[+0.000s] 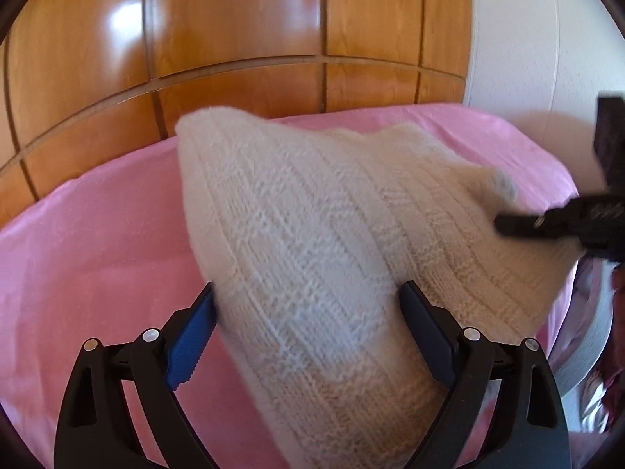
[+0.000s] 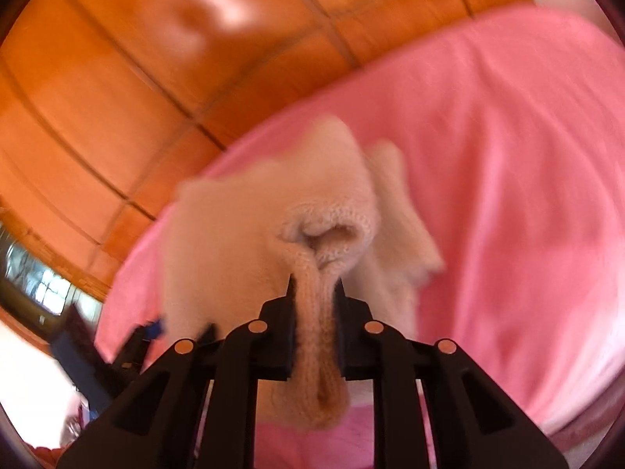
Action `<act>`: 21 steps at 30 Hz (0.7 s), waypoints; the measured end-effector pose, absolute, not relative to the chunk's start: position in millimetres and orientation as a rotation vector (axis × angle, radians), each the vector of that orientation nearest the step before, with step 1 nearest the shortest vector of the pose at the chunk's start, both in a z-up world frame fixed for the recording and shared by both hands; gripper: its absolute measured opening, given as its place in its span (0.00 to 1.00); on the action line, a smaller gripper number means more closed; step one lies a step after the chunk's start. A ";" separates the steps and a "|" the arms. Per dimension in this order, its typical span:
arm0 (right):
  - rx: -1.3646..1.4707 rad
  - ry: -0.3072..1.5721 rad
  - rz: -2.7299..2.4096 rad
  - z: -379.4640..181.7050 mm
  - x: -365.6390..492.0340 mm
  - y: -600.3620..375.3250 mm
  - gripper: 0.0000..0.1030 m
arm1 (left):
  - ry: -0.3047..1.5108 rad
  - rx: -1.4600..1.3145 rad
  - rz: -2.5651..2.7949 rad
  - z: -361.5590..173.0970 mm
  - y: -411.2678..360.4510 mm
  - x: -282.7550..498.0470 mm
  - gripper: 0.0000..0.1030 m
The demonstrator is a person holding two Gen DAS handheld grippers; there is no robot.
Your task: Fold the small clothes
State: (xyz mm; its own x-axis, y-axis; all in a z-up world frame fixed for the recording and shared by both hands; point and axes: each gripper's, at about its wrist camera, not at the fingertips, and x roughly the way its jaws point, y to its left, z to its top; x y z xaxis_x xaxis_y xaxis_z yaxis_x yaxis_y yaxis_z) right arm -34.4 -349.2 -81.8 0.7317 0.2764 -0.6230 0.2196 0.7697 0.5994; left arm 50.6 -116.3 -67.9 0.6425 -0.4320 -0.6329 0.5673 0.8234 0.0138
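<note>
Keep right hand-held gripper point(image 2: 315, 289) clamped on cream knitted garment point(image 1: 312, 242) above pink bed sheet point(image 1: 97, 234), close wide-open left hand-held gripper point(image 1: 308, 305) around the knit, then lower flat.

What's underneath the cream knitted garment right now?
Under the knitted garment lies a pink sheet, showing all around it. Whatever sits directly beneath the knit is covered and cannot be seen.

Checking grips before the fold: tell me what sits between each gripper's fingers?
Knit garment in both: pinched tight in the right gripper, right wrist view; lying between the left gripper's wide-apart fingers, left wrist view.
</note>
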 end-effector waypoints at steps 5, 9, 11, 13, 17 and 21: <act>0.777 0.695 0.064 -88.2 -46.6 -355.5 0.35 | 0.690 0.147 -0.620 -54.6 -99.9 47.0 0.88; 0.637 0.569 -0.059 -42.3 -59.7 -357.6 0.55 | 0.580 0.035 -0.573 -25.0 -74.9 44.4 0.88; 0.506 0.559 -0.082 -17.0 -54.5 -344.8 0.42 | 0.529 0.019 -0.527 -11.5 -68.1 47.8 0.88; 0.382 0.582 -0.082 -3.3 -40.3 -327.8 0.25 | 0.500 0.033 -0.472 -5.0 -67.8 54.6 0.88; 0.252 0.625 -0.017 1.8 -4.1 -293.7 0.17 | 0.503 0.106 -0.367 -8.0 -76.7 75.6 0.88; 0.173 0.729 -0.078 -32.3 29.1 -284.8 0.11 | 0.591 0.247 -0.442 -22.3 -108.8 90.3 0.88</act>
State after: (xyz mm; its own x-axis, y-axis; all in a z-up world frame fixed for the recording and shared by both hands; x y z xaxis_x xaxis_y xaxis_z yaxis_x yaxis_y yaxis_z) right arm 29.1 -284.8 -32.3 0.7435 -0.0104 -0.6686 0.1308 0.9828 0.1302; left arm 90.3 -108.9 -22.3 0.7414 -0.3290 -0.5849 0.4679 0.8782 0.0991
